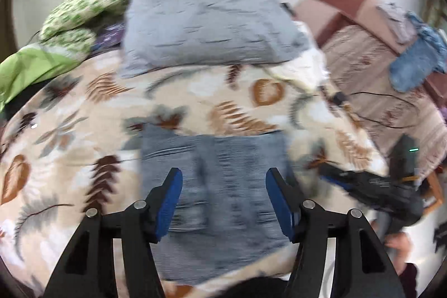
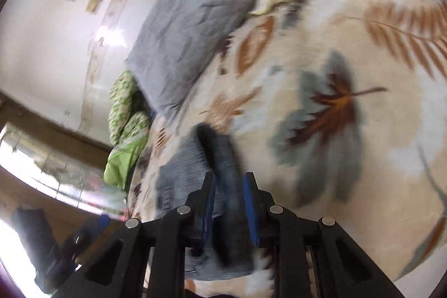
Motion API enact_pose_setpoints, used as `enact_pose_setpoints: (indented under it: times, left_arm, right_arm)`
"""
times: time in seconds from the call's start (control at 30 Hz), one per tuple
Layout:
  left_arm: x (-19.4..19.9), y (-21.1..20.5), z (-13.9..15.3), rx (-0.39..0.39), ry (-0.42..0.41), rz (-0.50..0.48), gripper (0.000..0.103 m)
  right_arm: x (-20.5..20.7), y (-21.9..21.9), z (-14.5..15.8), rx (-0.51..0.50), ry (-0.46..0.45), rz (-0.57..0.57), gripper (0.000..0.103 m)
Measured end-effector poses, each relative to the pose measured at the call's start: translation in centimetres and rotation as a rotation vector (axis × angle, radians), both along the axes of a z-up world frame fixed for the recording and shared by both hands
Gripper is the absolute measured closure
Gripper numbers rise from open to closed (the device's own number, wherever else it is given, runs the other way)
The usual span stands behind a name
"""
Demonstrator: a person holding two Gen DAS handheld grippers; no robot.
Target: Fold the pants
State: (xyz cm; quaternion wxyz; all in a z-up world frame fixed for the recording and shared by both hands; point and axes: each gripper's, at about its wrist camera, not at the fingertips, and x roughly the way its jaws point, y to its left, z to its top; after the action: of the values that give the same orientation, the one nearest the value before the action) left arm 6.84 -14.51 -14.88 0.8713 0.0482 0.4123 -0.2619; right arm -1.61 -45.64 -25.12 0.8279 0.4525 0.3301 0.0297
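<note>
The pants (image 1: 215, 186) are blue-grey jeans lying in a folded rectangle on a leaf-patterned blanket (image 1: 69, 136). My left gripper (image 1: 223, 178) is open and hovers above them, its blue pads apart on either side. In the right wrist view my right gripper (image 2: 229, 180) is closed on a thick edge of the pants (image 2: 223, 158), the fabric standing up between the two blue pads. The rest of the pants (image 2: 178, 175) lies to the left of it. The right gripper also shows in the left wrist view (image 1: 363, 183), beside the pants. Both views are blurred by motion.
A grey pillow (image 1: 206, 24) lies at the head of the bed, with green patterned bedding (image 1: 78, 10) to its left. A second bed (image 1: 377, 74) with blue cloth (image 1: 413, 60) and a black cable stands to the right. A white wall is behind.
</note>
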Motion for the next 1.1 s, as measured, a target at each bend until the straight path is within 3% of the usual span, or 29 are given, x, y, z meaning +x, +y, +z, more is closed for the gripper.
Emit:
enact_pose_setpoints:
  times: [0.2,0.43,0.57,0.73,0.8,0.9,1.03,1.1]
  left_arm:
    - [3.7,1.7,-3.9,0.114,0.028,0.111,0.04]
    - [7.4,0.7,-6.0,0.2,0.016,0.127,0.04]
    - [8.6,-1.0,-7.6,0.258,0.049,0.11,0.04]
    - [10.2,-1.9,-11.2,0.325,0.143,0.115,0.038]
    - [10.6,-2.0,-11.3,0.316,0.147,0.12,0.035]
    - [11.1,-2.2,-11.4,0.328,0.167,0.12,0.033]
    - [10.4,-1.5,-10.0,0.3,0.183,0.136,0.033]
    - [9.5,-1.0,-8.7,0.282,0.153,0.145,0.033]
  right_arm:
    - [4.5,3.7,2.1,-0.052,-0.003,0.064,0.08]
    - [9.2,7.6,3.6,-0.112,0.01,0.13,0.079]
    - [11.0,8.0,1.6,-0.129,0.082,0.123,0.079]
    - [12.3,6.6,-3.2,-0.115,0.183,0.11,0.079]
    - [12.1,5.3,-4.7,-0.008,0.166,0.107,0.079]
    - [12.1,4.5,-5.4,0.053,0.163,0.13,0.079]
    - [10.8,4.3,-3.9,0.067,0.19,0.115,0.076]
    - [9.7,4.8,-2.2,0.014,0.17,0.129,0.076]
